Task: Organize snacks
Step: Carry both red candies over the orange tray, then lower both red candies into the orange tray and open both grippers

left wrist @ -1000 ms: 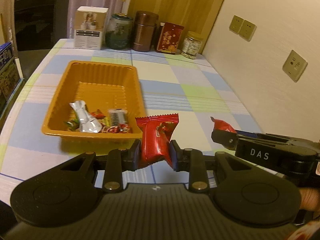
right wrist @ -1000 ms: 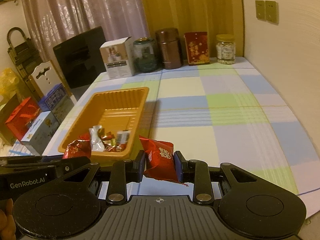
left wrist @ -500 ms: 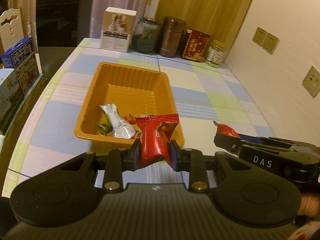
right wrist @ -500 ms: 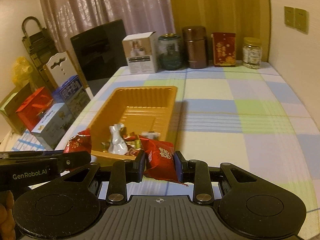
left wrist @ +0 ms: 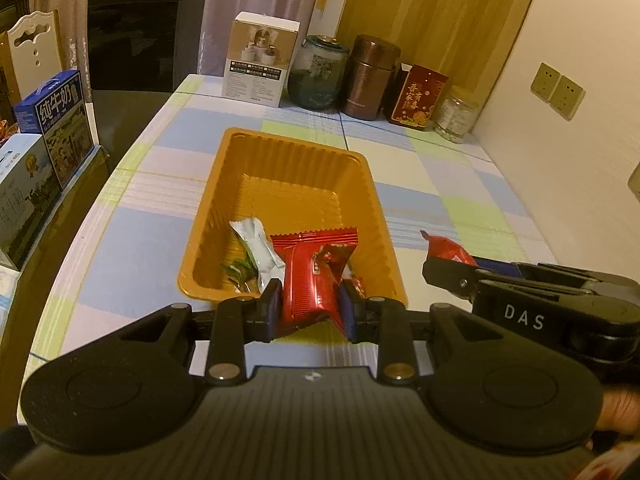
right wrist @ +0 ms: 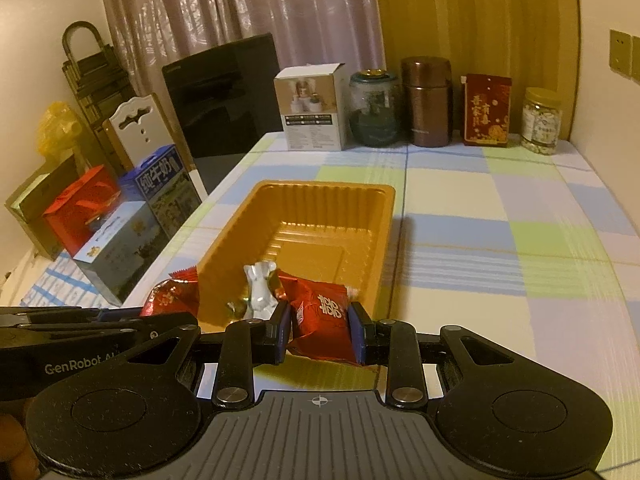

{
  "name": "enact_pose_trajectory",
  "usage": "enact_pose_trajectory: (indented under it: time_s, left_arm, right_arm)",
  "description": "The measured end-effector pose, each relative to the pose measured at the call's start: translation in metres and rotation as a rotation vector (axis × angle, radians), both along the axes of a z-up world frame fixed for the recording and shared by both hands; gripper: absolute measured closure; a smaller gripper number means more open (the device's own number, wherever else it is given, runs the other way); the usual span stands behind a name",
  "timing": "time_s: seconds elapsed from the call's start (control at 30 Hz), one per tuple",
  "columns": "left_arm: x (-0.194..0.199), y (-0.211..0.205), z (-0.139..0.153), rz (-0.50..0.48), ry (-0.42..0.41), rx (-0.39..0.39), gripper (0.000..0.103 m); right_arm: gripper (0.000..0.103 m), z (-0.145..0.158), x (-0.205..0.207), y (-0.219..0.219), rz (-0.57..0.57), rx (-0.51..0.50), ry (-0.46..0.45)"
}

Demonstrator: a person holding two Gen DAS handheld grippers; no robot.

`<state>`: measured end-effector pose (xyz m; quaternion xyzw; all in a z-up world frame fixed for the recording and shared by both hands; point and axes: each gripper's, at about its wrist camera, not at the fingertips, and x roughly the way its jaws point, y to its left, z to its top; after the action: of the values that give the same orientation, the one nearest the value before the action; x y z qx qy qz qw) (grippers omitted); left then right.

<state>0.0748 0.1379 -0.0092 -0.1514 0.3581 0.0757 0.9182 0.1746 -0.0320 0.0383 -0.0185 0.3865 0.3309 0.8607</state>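
Note:
An orange tray (left wrist: 296, 164) (right wrist: 320, 208) lies on the checked tablecloth and holds a silver packet (left wrist: 254, 244) (right wrist: 260, 284) and a few small sweets. My left gripper (left wrist: 310, 304) is shut on a red snack packet (left wrist: 314, 276), held at the tray's near edge. My right gripper (right wrist: 320, 330) is shut on another red snack packet (right wrist: 322, 314), also at the tray's near edge. The right gripper shows at the right of the left wrist view (left wrist: 444, 272), and the left gripper at the left of the right wrist view (right wrist: 152, 320).
A white box (left wrist: 260, 60), a glass jar (left wrist: 318, 72), a brown canister (left wrist: 372, 78), a red box (left wrist: 418, 98) and a small jar (left wrist: 456, 120) line the table's far edge. Cartons (right wrist: 120, 240) stand off the left side. A wall is on the right.
Both grippers have moved left and closer to the tray with their red packets still held. The tray now sits straight ahead of both.

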Motion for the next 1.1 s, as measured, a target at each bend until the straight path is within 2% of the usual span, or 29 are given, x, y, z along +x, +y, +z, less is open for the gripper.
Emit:
enact_pose_trajectory:
  time_s: [0.4, 1.1]
  left_arm:
    - [0.035, 0.014, 0.001, -0.017, 0.0, 0.015, 0.076]
    - [0.093, 0.05, -0.024, -0.032, 0.053, 0.022, 0.076]
  right_arm:
    - [0.072, -0.004, 0.028, 0.026, 0.02, -0.003, -0.013]
    - [0.072, -0.027, 0.083, 0.056, 0.028, -0.026, -0.002]
